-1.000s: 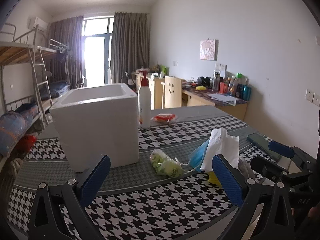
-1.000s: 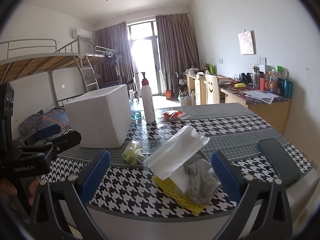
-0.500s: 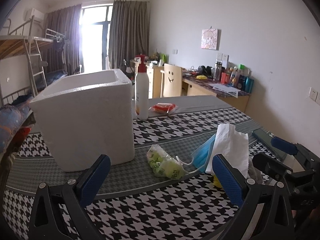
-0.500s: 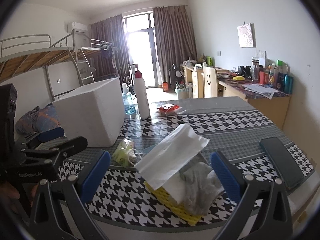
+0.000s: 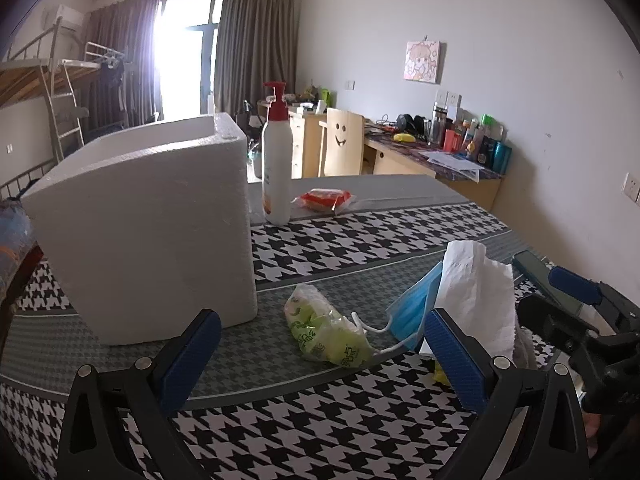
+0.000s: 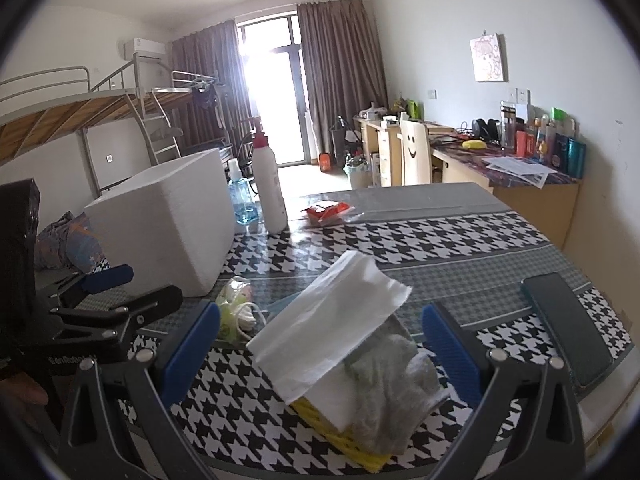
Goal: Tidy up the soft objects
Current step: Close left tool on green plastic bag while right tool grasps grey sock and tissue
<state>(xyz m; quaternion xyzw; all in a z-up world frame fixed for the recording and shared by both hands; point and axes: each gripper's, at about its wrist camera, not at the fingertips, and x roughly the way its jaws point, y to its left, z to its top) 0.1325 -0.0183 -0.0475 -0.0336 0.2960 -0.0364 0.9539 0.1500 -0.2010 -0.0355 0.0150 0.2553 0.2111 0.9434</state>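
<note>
- Left wrist view: my left gripper (image 5: 320,356) has its blue-padded jaws wide apart and holds nothing. Compared with a second ago, the tall white foam box (image 5: 148,232) looms larger and the crinkled clear bag of green contents (image 5: 326,330) sits more centrally between the fingers; I judge this an approach towards a first pick, with nothing yet sorted.
- The bag lies on the houndstooth tablecloth (image 5: 360,236), just beside the box's near corner. The pale blue face mask (image 5: 414,306) leans against the white tissue sheet (image 5: 476,292), its ear loop trailing against the bag.
- Right wrist view: my right gripper (image 6: 320,356) is likewise spread and empty, now closer to the pile. Tissue (image 6: 330,328), crumpled grey cloth (image 6: 388,384) and yellow ribbed sponge (image 6: 360,444) lie stacked between its fingers.
</note>
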